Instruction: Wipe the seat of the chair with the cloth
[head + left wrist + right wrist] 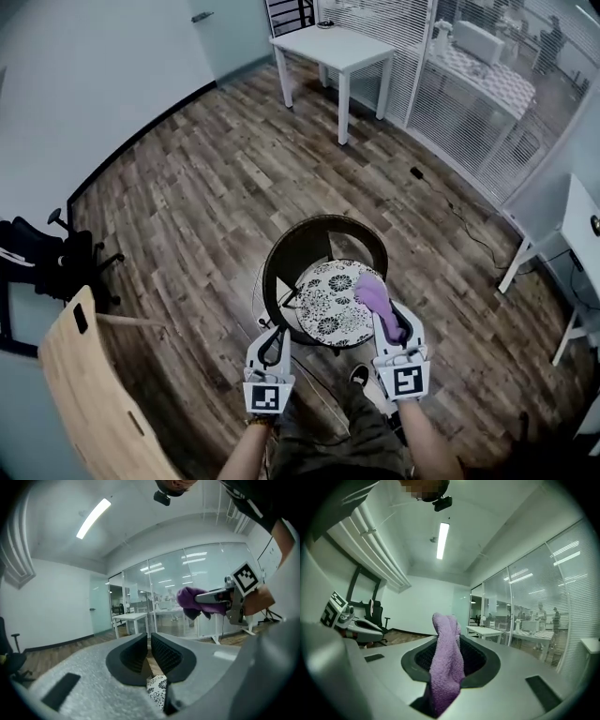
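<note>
The chair [309, 246] has a round dark wicker back and a floral seat cushion [330, 305]. It stands on the wood floor just in front of me. My right gripper [382, 309] is shut on a purple cloth [371, 293], which hangs over the cushion's right edge. In the right gripper view the cloth [446, 663] is pinched between the jaws and droops toward the camera. My left gripper [276, 333] is shut and empty at the chair's near-left rim. Its own view shows the jaws together above a strip of cushion [157, 688], with the cloth [190, 599] to the right.
A white table [333, 47] stands at the far end beside a glass partition with blinds [469, 94]. There is a black office chair [47, 258] at the left wall and a light wooden panel [89, 394] at near left. A white desk [574, 234] is on the right. A cable [459, 220] lies on the floor.
</note>
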Demonstrator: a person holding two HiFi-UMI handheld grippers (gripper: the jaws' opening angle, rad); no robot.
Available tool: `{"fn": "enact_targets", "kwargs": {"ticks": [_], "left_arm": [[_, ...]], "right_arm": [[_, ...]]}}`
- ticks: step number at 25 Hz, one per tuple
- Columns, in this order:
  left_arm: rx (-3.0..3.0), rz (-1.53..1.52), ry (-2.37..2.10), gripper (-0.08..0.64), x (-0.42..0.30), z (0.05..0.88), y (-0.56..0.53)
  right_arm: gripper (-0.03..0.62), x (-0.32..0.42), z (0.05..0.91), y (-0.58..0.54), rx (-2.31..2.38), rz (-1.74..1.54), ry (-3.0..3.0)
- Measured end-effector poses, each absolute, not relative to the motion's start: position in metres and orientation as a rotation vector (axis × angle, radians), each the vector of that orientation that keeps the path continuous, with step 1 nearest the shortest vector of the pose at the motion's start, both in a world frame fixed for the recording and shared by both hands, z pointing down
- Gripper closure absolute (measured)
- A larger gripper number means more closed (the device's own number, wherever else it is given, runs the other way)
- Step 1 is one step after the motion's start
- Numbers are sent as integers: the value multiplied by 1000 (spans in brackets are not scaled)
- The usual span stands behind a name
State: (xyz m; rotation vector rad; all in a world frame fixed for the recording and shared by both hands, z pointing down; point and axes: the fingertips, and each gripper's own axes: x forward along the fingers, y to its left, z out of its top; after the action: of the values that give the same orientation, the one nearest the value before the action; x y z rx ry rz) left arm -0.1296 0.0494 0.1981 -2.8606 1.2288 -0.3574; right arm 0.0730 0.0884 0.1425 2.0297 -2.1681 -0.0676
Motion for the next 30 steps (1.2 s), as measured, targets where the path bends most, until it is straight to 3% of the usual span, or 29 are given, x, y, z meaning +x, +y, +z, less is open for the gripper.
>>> {"fn": "enact_targets", "kwargs": {"ticks": [5,10,15,30], "left_arm": [[-2917,-496,1189,524,-151,295,-8],[-2989,-676,1155,428,-163,373,-50],[-3016,-755,1146,388,-171,428,-83],[-3039,-701,1163,353,-171,501,-110]], "right_arm": [[495,67,221,48,2011,49,-2036],[495,60,306,7,2021,122,-1996],[494,54,381,-36,2026,133,-1975],[492,88,609,-109,1844,231,-1749]]}}
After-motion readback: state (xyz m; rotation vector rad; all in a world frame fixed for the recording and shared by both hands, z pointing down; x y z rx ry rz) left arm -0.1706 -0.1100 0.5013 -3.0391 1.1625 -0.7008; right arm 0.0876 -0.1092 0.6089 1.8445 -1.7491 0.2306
